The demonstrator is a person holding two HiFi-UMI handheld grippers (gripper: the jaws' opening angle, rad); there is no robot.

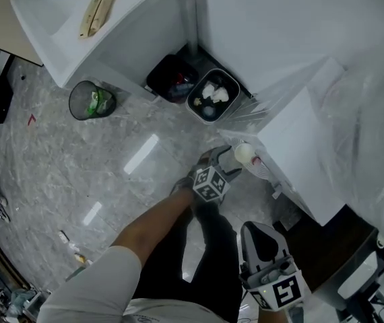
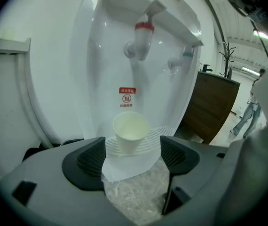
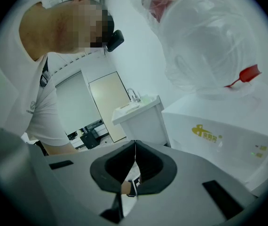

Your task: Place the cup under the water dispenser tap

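A white paper cup (image 2: pixel 130 131) stands upright on the round ribbed drip tray (image 2: pixel 156 136) of the white water dispenser (image 2: pixel 106 69), below the red tap (image 2: pixel 143 36). A blue tap (image 2: pixel 186 55) is to its right. My left gripper (image 2: pixel 131 155) is open; its pads sit wide on either side, just short of the cup and not touching it. The head view shows the cup (image 1: pixel 244 153) at the tip of the left gripper (image 1: pixel 227 160). My right gripper (image 3: pixel 135 161) is shut with nothing in it and is held low near my body (image 1: pixel 259 237).
A black bin (image 1: pixel 172 78) and a grey bin with rubbish (image 1: pixel 212 94) stand beside the dispenser; a mesh bin (image 1: pixel 92 101) sits by a white sink counter (image 1: pixel 64 39). A dark wooden cabinet (image 2: pixel 214 102) is right of the dispenser. A plastic-wrapped bottle (image 3: pixel 204 46) tops it.
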